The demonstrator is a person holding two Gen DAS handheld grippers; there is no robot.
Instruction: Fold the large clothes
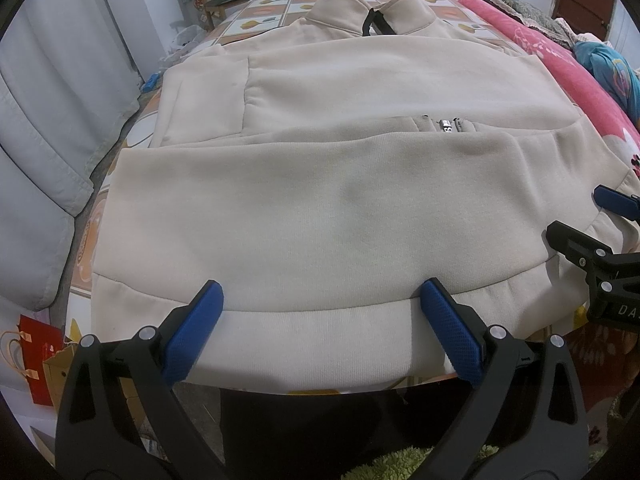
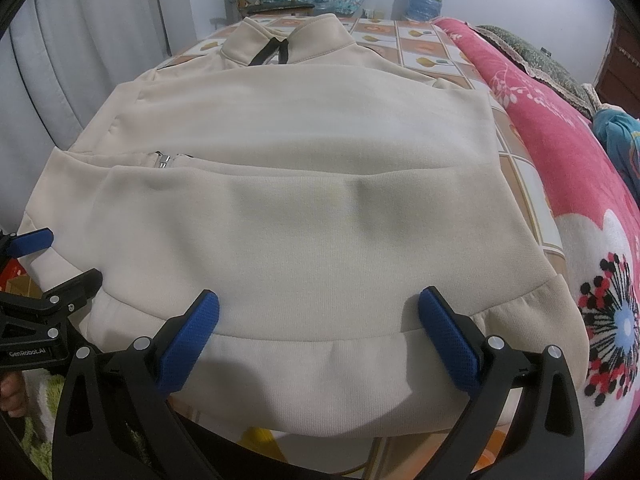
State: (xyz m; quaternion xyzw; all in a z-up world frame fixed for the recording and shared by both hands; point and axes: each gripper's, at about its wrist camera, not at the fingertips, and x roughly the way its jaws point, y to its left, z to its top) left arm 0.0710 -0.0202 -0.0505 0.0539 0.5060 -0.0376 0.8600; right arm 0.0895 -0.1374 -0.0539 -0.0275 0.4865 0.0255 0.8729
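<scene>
- The left gripper (image 1: pixel 320 328) hangs with its blue pads spread wide, holding nothing; the ribbed hem band (image 1: pixel 312 340) of the beige zip-up jacket (image 1: pixel 320 208) lies directly between and just under the fingertips.
- The right gripper (image 2: pixel 320 332) is likewise spread wide and empty, its pads straddling the same hem band (image 2: pixel 320 364) further along towards the right end.
- The two grippers sit side by side along the hem, near each other, each showing at the edge of the other's view.
- The jacket lies straight ahead of both, long axis running away from them, from hem to stand-up collar (image 1: pixel 372 16) at the far end.
- Both sleeves already look folded across the body, so I judge the next fold to be lengthwise: pinch the hem and carry it forward towards the collar.
- Neither hand is clearly nearer; the hem lies square across both.
- The zipper pull (image 1: pixel 448 125) shows ahead, peeking between the folded layers.
- The patterned tablecloth (image 1: pixel 256 20) has bare room beyond the collar.
- To the right of the right gripper a pink floral blanket (image 2: pixel 560 168) presses close to the jacket's edge; to the left of the left gripper the table edge drops off beside a grey curtain (image 1: pixel 48 120).
- The hem overhangs the near table edge slightly, which should ease the pinch.
</scene>
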